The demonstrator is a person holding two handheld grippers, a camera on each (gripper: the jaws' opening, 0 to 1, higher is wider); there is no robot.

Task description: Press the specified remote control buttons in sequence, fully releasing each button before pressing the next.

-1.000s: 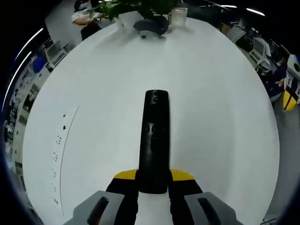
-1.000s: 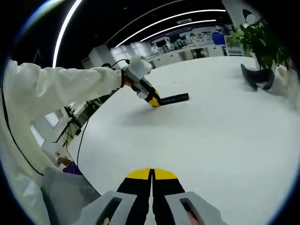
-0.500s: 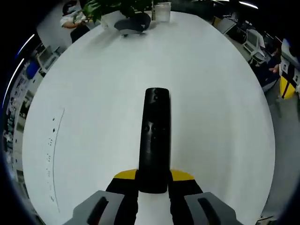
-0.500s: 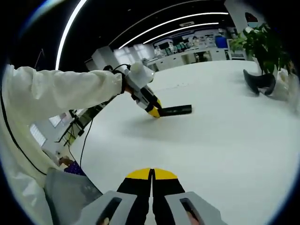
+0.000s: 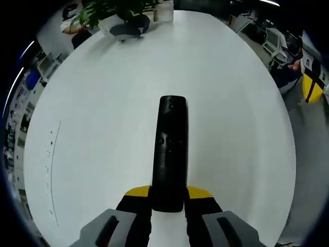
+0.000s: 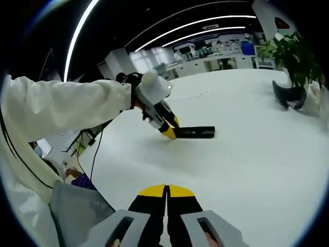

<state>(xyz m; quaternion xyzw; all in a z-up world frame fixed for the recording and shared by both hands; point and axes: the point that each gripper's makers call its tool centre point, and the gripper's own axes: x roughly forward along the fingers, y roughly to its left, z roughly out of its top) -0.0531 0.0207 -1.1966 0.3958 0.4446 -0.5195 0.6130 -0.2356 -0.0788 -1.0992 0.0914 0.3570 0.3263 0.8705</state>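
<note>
Slipping is the main risk I would judge here: the long, slim black plastic remote control (image 5: pixel 169 154) is held only at its near end, clamped between the yellow-tipped black fingers of the left gripper (image 5: pixel 168 201), so a hard press from above on its far end could lever it down or twist it out of the grip. A press that lands between buttons, or a second press before the first is fully let go, would also break the sequence. The remote reaches straight away from the left gripper over the white oval bench (image 5: pixel 103 103), its face up, with a small round button near the far tip and a little cluster of buttons near the middle; their markings are too small to read. In the right gripper view the same remote (image 6: pixel 196 132) shows side-on, roughly level, at or just above the benchtop, gripped by the left gripper (image 6: pixel 169 131) on a white-sleeved arm (image 6: pixel 61 103). The right gripper (image 6: pixel 166 198) sits well apart from it, near the person, its fingers closed together on nothing. At the far end of the bench stand a leafy green potted plant (image 5: pixel 110 9), a dark curved object (image 5: pixel 126 30) and a pale cup (image 5: pixel 165 9), all well clear.
</note>
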